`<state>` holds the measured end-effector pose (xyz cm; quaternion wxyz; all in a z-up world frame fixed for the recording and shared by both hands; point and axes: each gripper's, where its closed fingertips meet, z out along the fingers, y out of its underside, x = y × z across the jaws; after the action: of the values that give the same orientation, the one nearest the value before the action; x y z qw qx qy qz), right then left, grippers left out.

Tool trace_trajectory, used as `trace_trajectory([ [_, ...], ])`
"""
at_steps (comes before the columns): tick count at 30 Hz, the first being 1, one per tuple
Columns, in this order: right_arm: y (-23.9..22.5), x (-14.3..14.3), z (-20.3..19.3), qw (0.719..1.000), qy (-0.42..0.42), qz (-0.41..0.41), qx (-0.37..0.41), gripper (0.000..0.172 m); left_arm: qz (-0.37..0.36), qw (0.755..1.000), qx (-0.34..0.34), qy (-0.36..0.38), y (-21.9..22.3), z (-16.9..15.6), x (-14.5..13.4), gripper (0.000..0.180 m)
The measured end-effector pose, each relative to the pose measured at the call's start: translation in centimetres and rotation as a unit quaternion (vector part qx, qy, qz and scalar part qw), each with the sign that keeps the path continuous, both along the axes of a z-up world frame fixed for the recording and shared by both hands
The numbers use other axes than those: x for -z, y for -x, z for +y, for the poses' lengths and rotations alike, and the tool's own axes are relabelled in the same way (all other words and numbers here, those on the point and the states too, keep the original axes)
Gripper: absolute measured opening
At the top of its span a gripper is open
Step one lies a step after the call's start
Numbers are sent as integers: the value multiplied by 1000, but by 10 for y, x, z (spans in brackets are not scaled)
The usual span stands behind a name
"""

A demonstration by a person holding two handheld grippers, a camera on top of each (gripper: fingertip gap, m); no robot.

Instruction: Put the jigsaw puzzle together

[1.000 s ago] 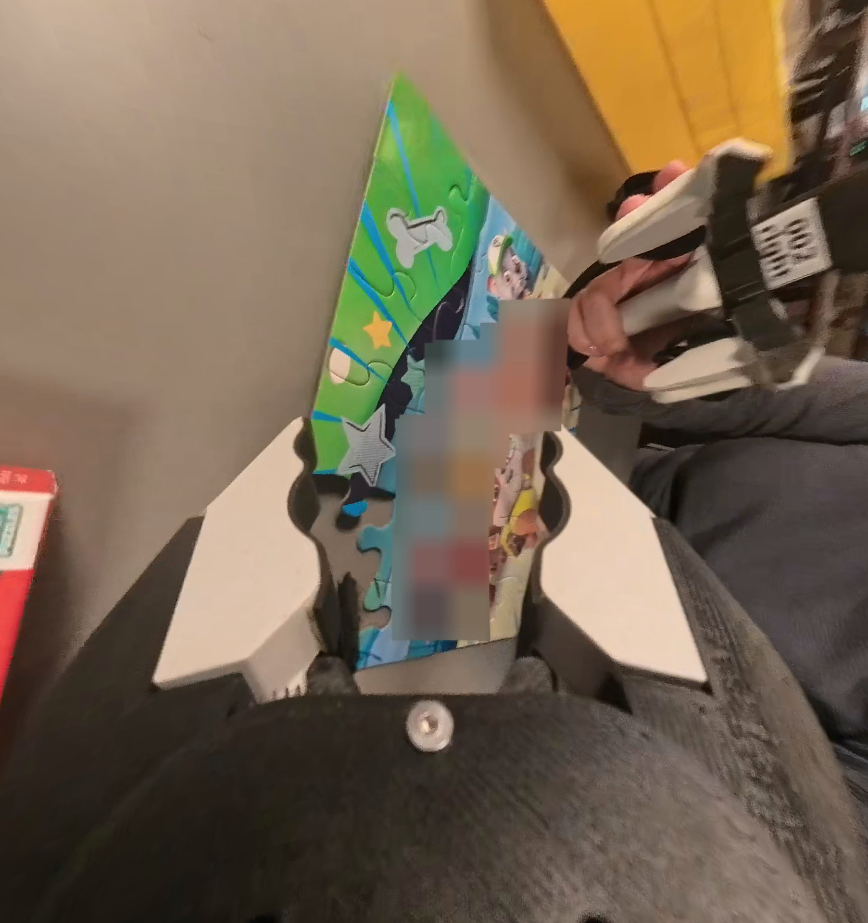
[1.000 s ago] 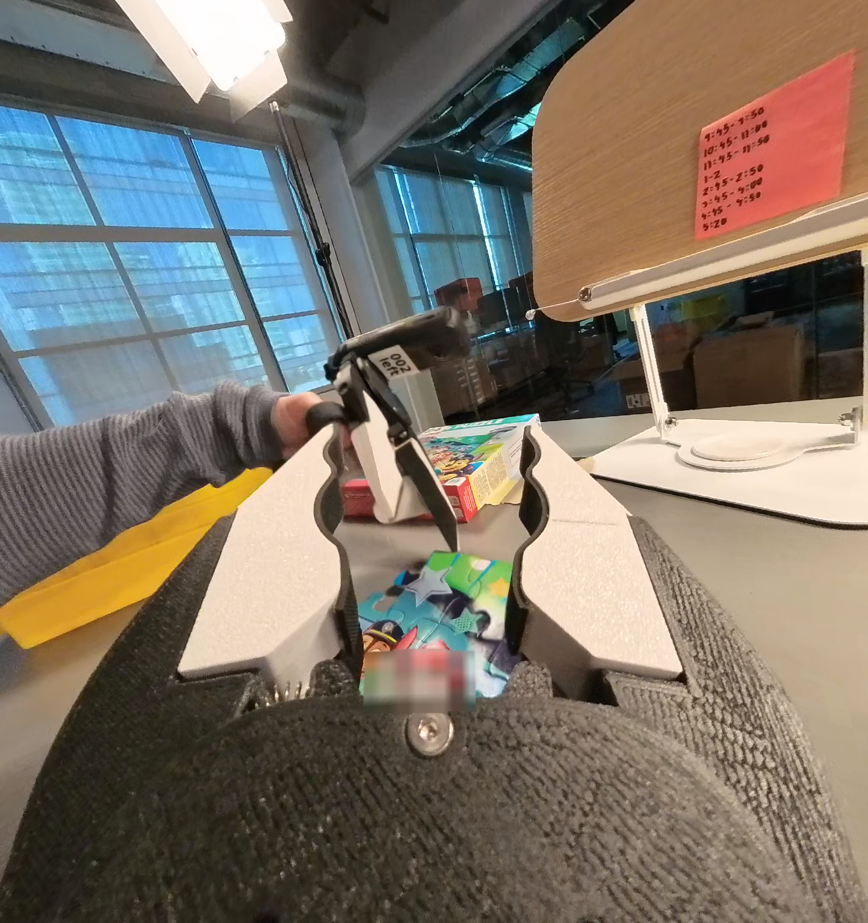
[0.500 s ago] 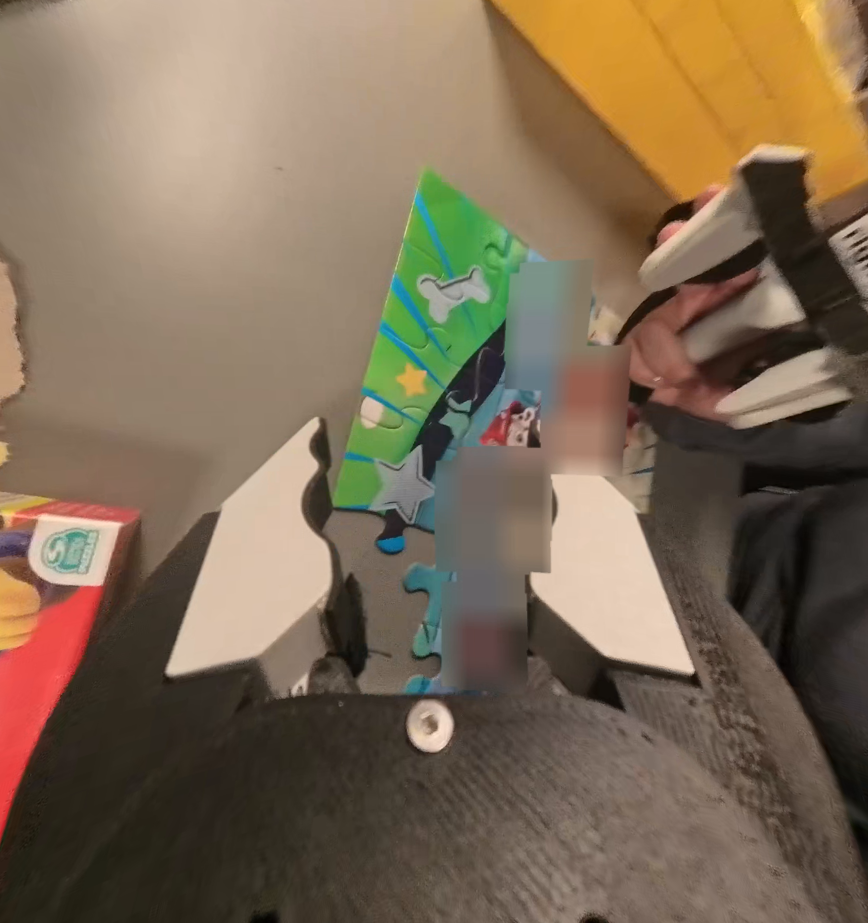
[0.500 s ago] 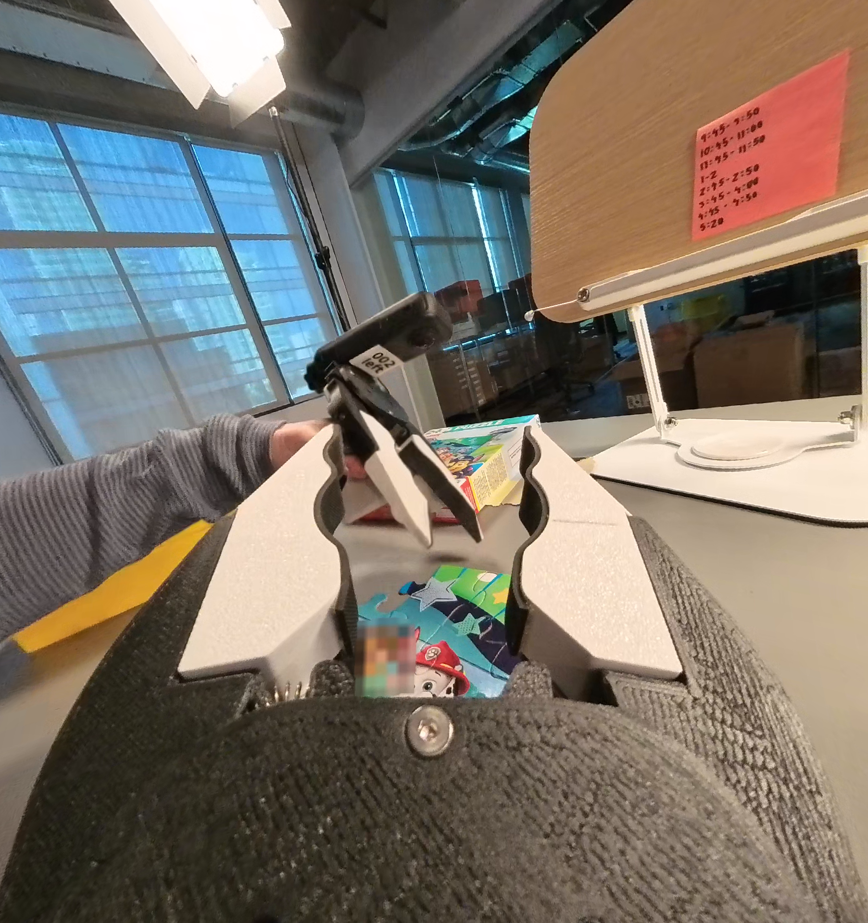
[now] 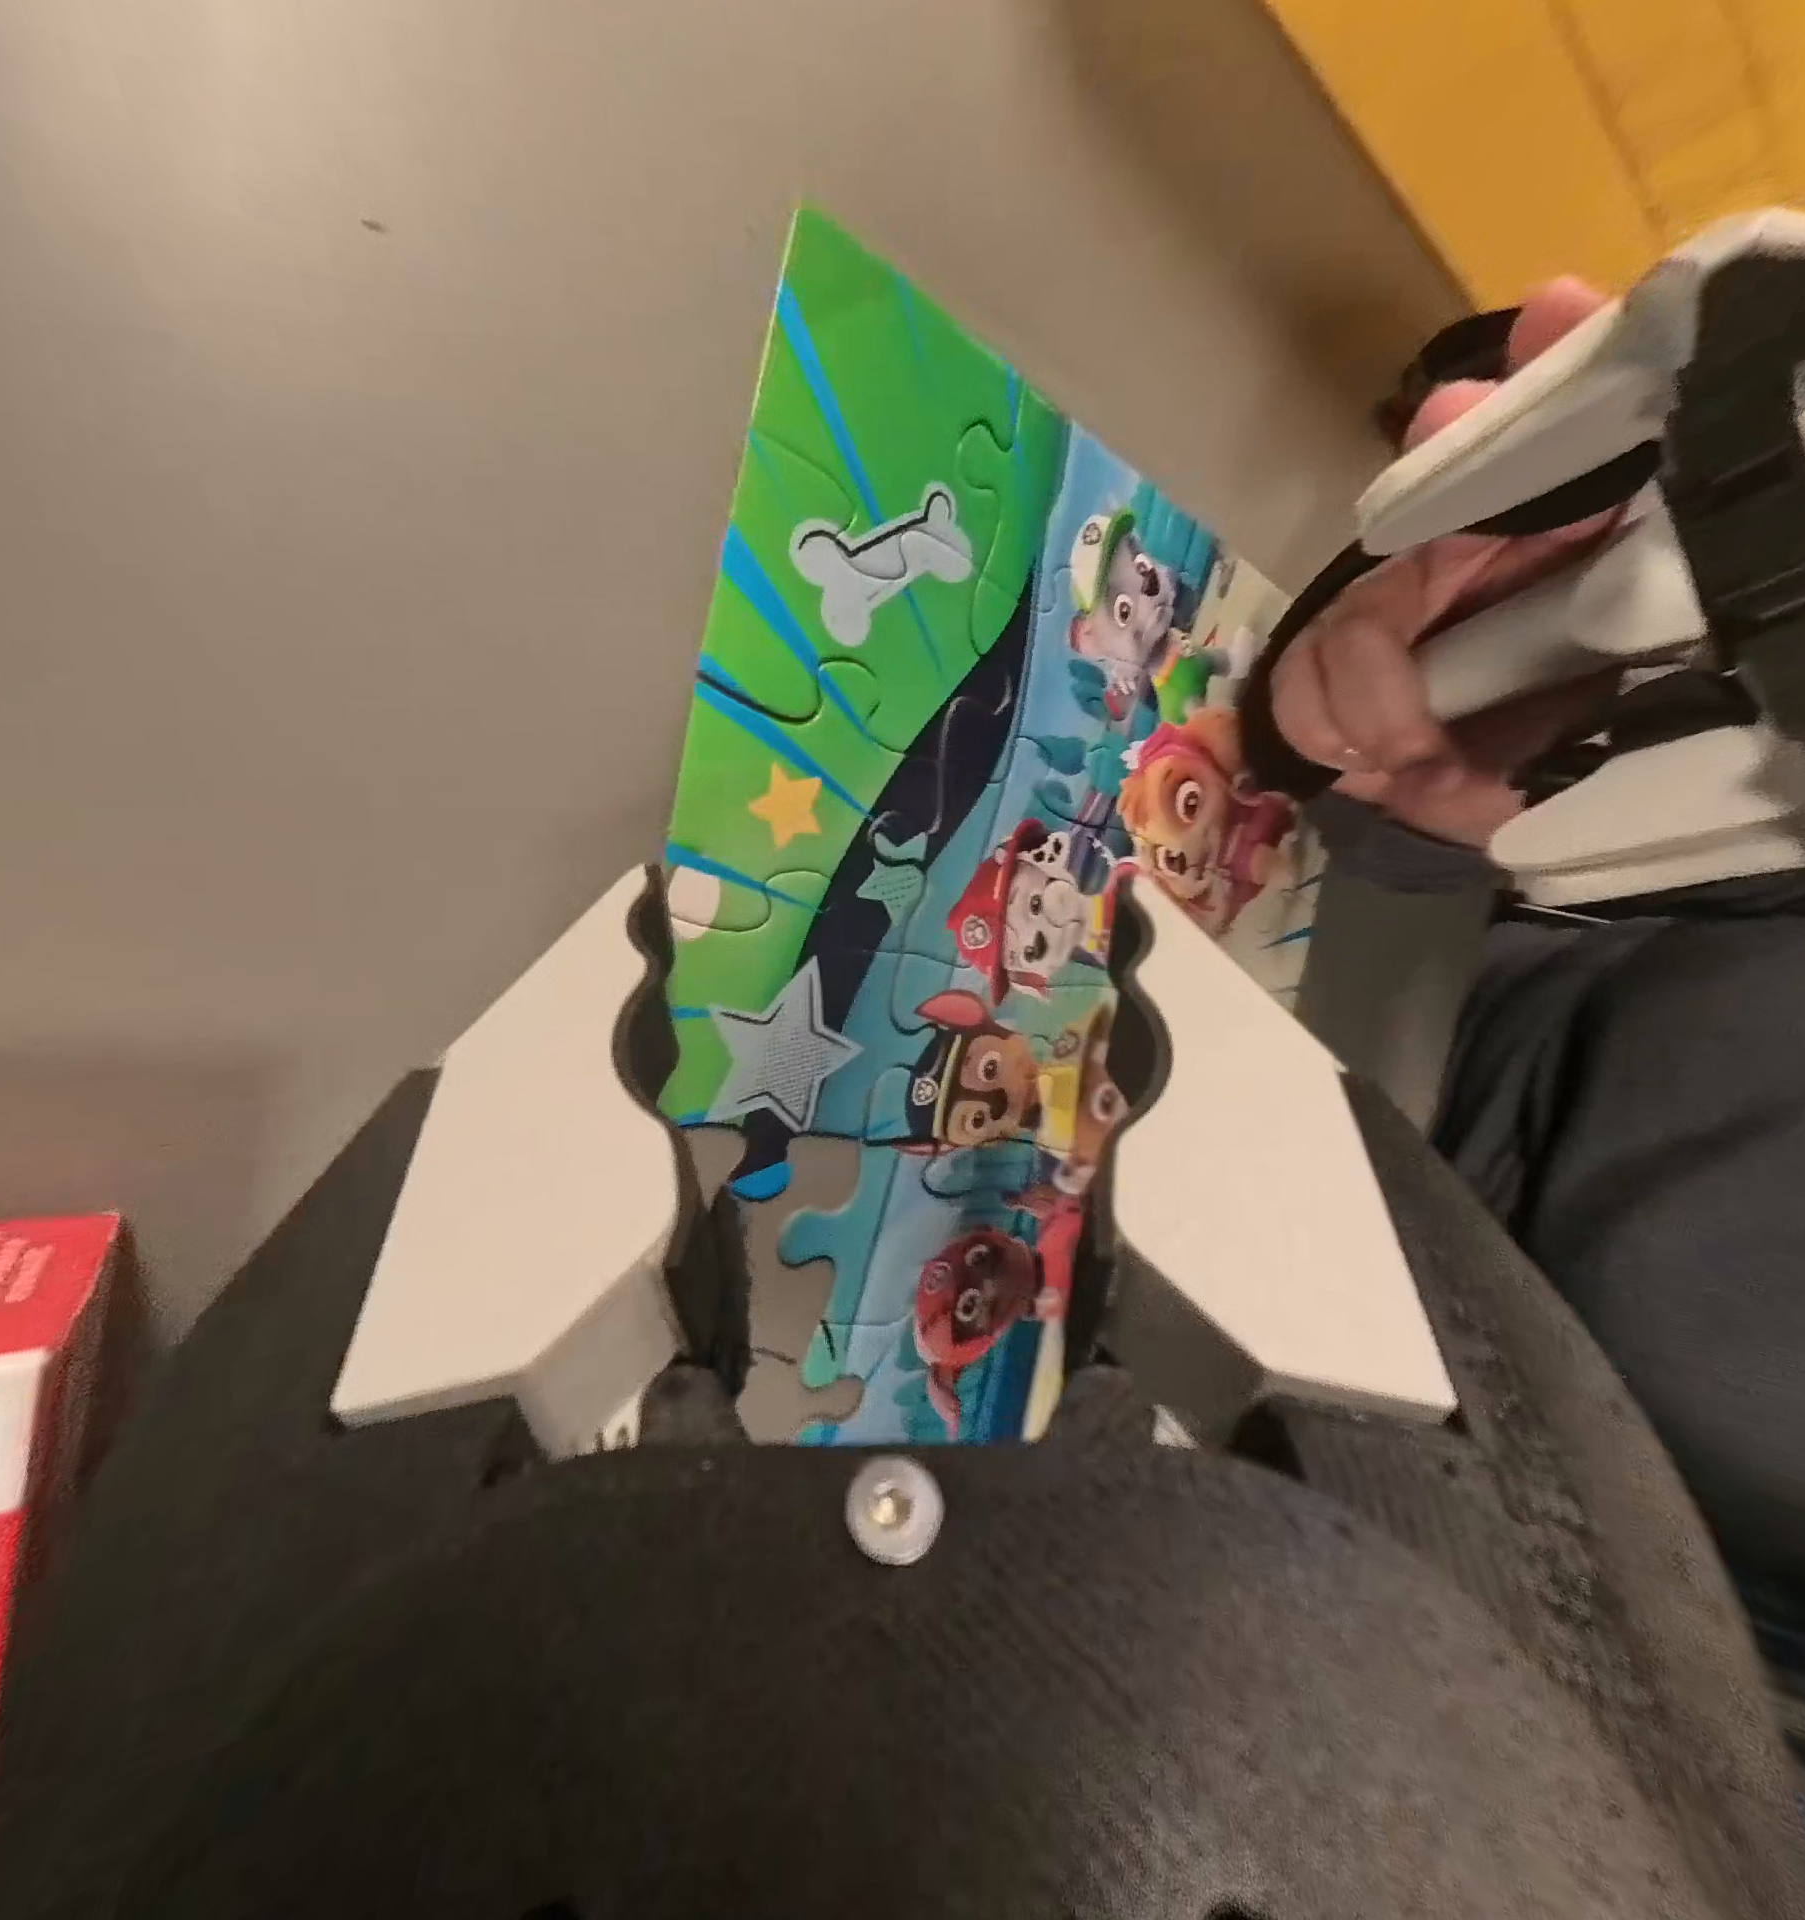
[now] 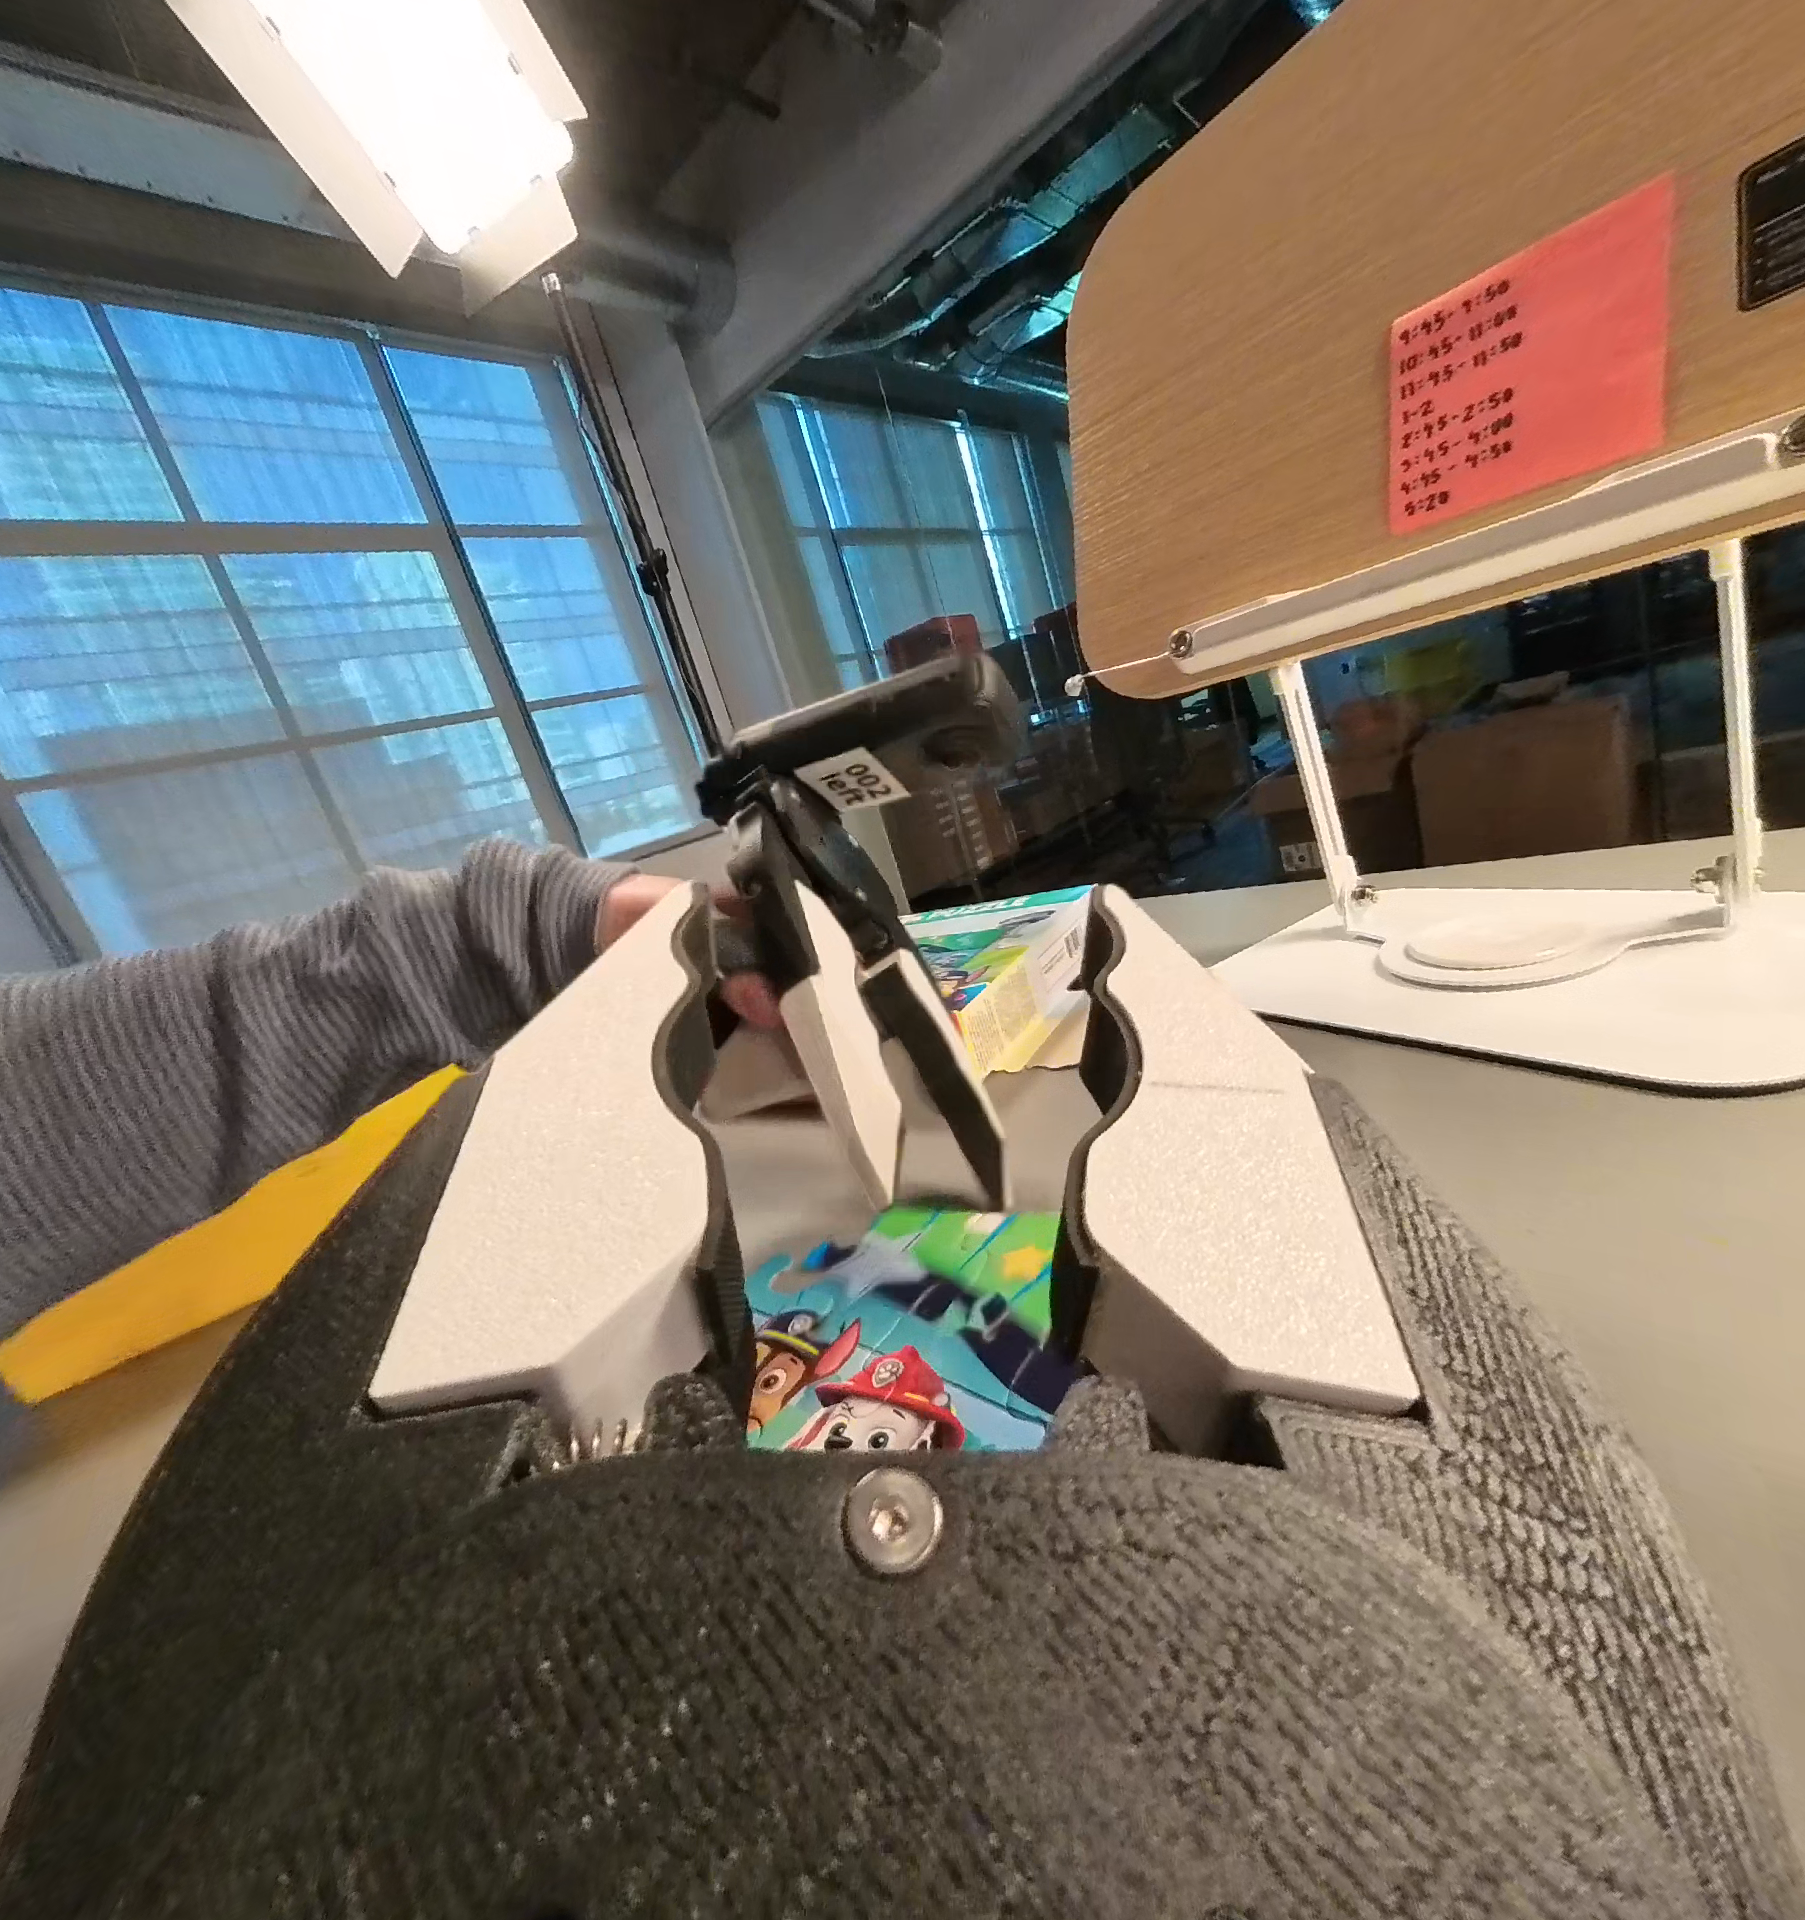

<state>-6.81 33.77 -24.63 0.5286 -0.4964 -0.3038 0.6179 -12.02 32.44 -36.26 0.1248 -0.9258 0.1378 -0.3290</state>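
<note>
A colourful cartoon jigsaw puzzle (image 5: 877, 623) lies flat on the grey table (image 5: 306, 520), mostly joined, with a gap (image 5: 763, 1351) of bare table near its lower left corner. My left gripper (image 5: 887, 894) is open and empty, just above the puzzle. From the right wrist view its tips (image 6: 934, 1190) point down at the puzzle's far green edge (image 6: 981, 1231). My right gripper (image 6: 896, 914) is open and empty, and hovers over the near part of the puzzle (image 6: 877, 1382). A hand (image 5: 1386, 717) on the right gripper's handle shows at the right of the left wrist view.
A red puzzle box (image 5: 15, 1455) lies left of my left gripper; it also shows behind the left gripper (image 6: 1012, 966). A yellow sheet (image 6: 202, 1247) lies at the left. A wooden board (image 6: 1397, 416) on a white stand (image 6: 1604, 997) is at the right. The left tips stand about 6 cm off the colourful cartoon jigsaw puzzle (image 5: 877, 623).
My left gripper lifted off the puzzle, then came back down to its far green edge, with its jaws open and empty throughout. My right gripper has barely moved.
</note>
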Motion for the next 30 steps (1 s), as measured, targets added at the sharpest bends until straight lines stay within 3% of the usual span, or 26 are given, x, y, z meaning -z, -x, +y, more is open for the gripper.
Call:
trace_trajectory([
  [1, 0, 0, 0, 1000, 0, 0, 1, 70, -46, 999, 15, 21, -9, -6, -7, 69],
  [3, -1, 0, 1, 1000, 0, 1, 2, 70, -139, 988, 27, 56, -30, -13, -19, 73],
  [9, -2, -1, 2, 1000, 4, 5, 4, 70, -139, 988, 61, 37, -44, -19, -10, 65],
  [11, -2, -1, 3, 1000, 6, 6, 4, 70, -98, 994, 55, 4, -36, -14, -6, 60],
  [14, -2, 0, 3, 1000, 8, 6, 3, 70, 23, 998, 11, -59, -3, 4, 2, 54],
  [19, -2, -1, 2, 1000, 7, 6, 1, 70, 156, 983, 46, -88, 21, 0, 16, 53],
  [27, -2, -1, 2, 1000, 7, 5, 0, 70, 302, 939, 73, -149, 37, 12, 22, 91],
  [30, -2, -1, 1, 1000, 6, 5, 0, 70, 349, 923, 46, -158, 53, 19, 18, 89],
])
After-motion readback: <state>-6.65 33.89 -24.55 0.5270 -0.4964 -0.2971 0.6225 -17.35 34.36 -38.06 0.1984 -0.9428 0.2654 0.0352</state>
